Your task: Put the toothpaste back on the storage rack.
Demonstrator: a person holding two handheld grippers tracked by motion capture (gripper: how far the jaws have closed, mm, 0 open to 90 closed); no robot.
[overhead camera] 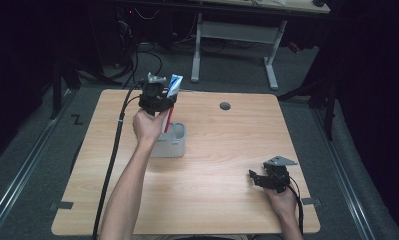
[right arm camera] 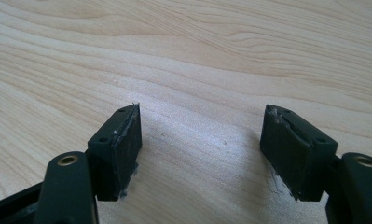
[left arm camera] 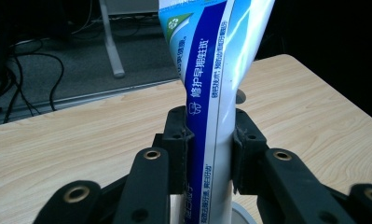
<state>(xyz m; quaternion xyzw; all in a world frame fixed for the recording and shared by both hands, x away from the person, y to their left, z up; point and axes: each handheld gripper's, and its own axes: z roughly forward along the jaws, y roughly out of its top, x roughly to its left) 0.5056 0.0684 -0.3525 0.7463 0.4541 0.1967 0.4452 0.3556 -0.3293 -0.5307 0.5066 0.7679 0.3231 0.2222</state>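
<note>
So the left gripper [overhead camera: 159, 100] has its jaws clamped across the body of a toothpaste tube [left arm camera: 211, 93], holding it upright right above the grey holder [overhead camera: 174, 142] near the table's [overhead camera: 227, 150] back-left area. Gripping it mid-body keeps the red cap end pointing down, which looks like the easy way to drop it into (or lift it out of, can't tell which) one of the cups. The right gripper [overhead camera: 261, 179] rests near the front right, jaws spread wide over bare wood, holding nothing, well out of the way.
</note>
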